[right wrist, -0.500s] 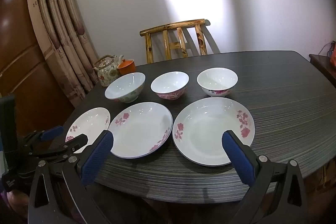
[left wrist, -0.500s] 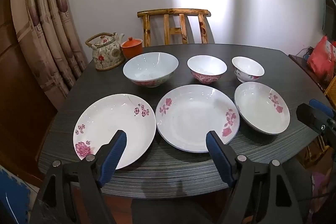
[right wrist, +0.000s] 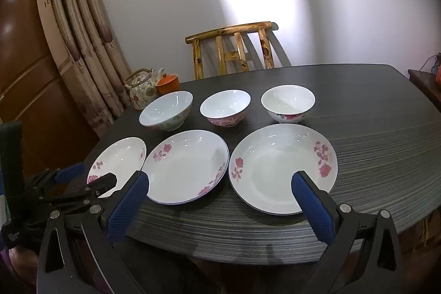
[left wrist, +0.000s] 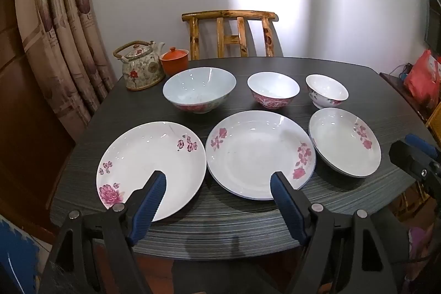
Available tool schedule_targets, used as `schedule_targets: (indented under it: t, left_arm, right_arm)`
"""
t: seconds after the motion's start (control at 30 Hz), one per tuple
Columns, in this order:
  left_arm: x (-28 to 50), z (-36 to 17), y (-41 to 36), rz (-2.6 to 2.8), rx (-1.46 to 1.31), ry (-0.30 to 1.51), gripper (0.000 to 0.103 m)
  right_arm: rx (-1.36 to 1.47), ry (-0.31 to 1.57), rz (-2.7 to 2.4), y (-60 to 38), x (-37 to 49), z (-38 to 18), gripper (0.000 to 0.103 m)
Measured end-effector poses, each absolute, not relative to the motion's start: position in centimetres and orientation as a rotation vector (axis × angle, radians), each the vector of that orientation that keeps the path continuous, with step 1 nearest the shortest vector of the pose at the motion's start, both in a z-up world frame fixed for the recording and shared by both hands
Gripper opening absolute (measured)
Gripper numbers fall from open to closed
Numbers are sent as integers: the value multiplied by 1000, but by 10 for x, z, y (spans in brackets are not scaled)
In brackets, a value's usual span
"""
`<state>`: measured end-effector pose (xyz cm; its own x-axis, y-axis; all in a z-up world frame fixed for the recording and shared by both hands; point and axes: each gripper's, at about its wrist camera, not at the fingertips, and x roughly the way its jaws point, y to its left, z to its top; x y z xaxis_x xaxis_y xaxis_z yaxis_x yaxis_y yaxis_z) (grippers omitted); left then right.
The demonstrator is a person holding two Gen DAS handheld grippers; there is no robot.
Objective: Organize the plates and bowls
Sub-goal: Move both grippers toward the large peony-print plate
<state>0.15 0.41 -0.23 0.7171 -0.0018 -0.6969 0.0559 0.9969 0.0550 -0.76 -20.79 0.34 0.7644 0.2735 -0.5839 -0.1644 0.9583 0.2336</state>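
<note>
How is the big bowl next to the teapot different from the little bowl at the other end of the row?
The big bowl is wider and pale blue-green inside; the little bowl is narrower and white inside. The big bowl has a pink flower band low on its outside, while the little bowl shows a few scattered pink and dark flowers. Both stand upright and look empty, on the dark table.

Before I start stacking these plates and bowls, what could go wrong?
The left plate lies close to the table edge, so a nudge might push it off. The middle plate nearly touches it, so lifting either could clip the other. Glazed rims may slip from the open left hand-held gripper.
</note>
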Motion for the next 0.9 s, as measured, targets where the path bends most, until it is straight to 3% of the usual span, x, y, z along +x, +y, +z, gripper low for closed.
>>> schedule_targets:
  t: [0.9]
  left_arm:
    - [10,-7,69,172,-26,868,80]
  right_arm:
    - [192,780,638,-146,31,21,103]
